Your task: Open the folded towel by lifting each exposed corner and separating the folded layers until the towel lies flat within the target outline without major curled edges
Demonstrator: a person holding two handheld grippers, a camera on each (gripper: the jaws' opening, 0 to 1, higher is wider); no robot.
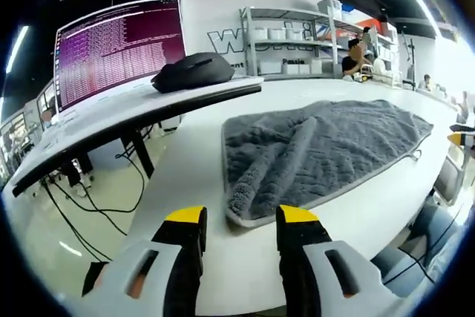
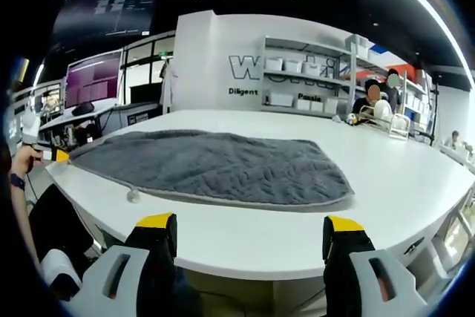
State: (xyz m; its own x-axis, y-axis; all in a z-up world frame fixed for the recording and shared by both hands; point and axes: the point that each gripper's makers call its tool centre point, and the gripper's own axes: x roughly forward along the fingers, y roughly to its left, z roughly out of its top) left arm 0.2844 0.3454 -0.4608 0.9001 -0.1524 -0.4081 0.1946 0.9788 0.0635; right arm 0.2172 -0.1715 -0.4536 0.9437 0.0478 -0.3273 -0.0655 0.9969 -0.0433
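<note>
A grey towel (image 1: 326, 146) lies spread on the white table (image 1: 200, 176), with a raised fold ridge running along its near part and a pale trim at the edge. My left gripper (image 1: 241, 220) stands open just short of the towel's near corner, its yellow-tipped jaws empty. In the right gripper view the same towel (image 2: 215, 165) lies nearly flat across the white table (image 2: 386, 176), a small loop tag hanging at its front edge. My right gripper (image 2: 249, 228) is open and empty at the table's near edge. The other gripper (image 2: 33, 142) shows at the far left, held by a hand.
A monitor (image 1: 119, 50) and a black mouse (image 1: 193, 72) sit on a side desk at the left, with cables below. Shelves with white boxes (image 2: 304, 72) stand against the back wall. People (image 2: 375, 102) sit at the far end of the table.
</note>
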